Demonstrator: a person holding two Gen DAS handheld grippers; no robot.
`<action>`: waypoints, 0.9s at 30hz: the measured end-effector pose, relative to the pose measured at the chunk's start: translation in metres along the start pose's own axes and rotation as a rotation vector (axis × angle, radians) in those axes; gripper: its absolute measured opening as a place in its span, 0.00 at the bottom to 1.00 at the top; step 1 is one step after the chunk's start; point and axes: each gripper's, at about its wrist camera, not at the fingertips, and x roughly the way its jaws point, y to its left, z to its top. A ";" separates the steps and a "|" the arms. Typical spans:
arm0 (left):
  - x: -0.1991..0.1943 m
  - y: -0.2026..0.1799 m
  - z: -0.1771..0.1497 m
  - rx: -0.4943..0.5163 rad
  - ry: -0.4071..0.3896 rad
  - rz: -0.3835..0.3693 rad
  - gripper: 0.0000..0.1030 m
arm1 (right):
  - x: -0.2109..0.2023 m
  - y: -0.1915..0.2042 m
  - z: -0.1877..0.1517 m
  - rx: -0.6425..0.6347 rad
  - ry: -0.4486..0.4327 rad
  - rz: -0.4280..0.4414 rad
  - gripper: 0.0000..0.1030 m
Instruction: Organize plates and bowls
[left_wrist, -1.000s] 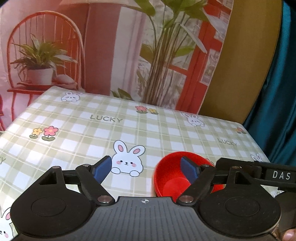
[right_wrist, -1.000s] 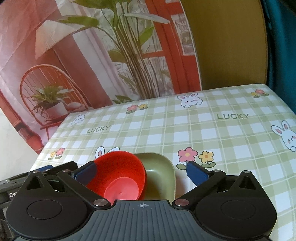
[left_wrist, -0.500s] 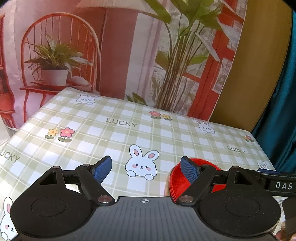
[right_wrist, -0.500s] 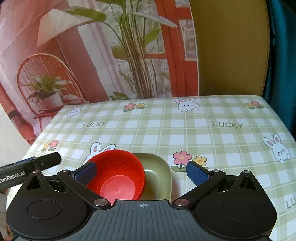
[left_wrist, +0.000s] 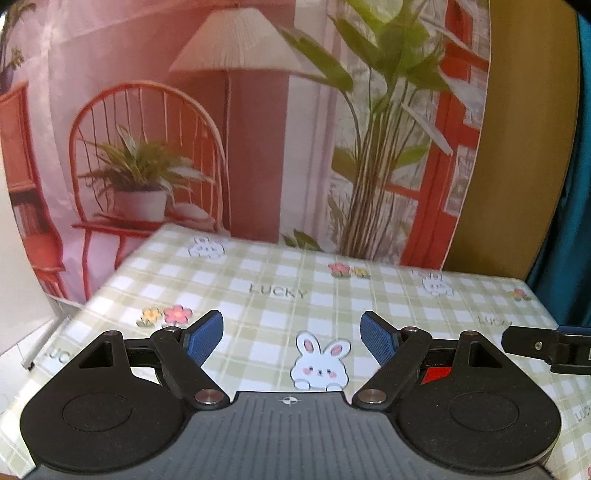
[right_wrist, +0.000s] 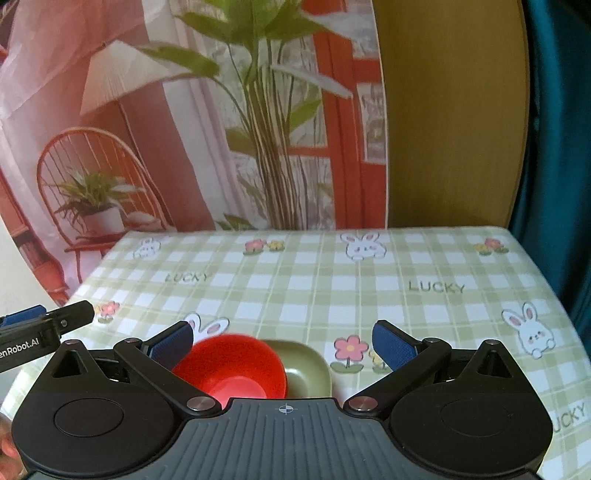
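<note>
A red bowl (right_wrist: 231, 365) sits on an olive green squarish plate (right_wrist: 308, 365) near the table's front edge, in the right wrist view. My right gripper (right_wrist: 282, 341) is open and empty, raised above and behind them. My left gripper (left_wrist: 291, 336) is open and empty over the tablecloth; in its view only a sliver of the red bowl (left_wrist: 436, 374) shows behind its right finger. Each gripper's tip shows in the other's view: the right gripper (left_wrist: 535, 347), the left gripper (right_wrist: 48, 321).
The table (right_wrist: 369, 280) has a green checked cloth with bunnies, flowers and "LUCKY" print. A printed backdrop of a chair, lamp and plant hangs behind it. A teal curtain (right_wrist: 554, 147) is at the right. The table's left edge (left_wrist: 92, 302) drops off.
Both grippers have pulled back and lifted away from the bowl and plate. The bowl has slid almost out of the left wrist view. Bowl and plate have not moved.
</note>
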 end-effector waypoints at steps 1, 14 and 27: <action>-0.003 0.001 0.004 0.000 -0.010 -0.006 0.81 | -0.004 0.000 0.003 -0.002 -0.009 0.000 1.00; -0.055 -0.018 0.072 0.086 -0.175 -0.054 0.81 | -0.080 0.006 0.058 -0.036 -0.207 -0.006 1.00; -0.093 -0.036 0.097 0.110 -0.258 -0.080 0.81 | -0.124 0.016 0.080 -0.059 -0.310 0.016 1.00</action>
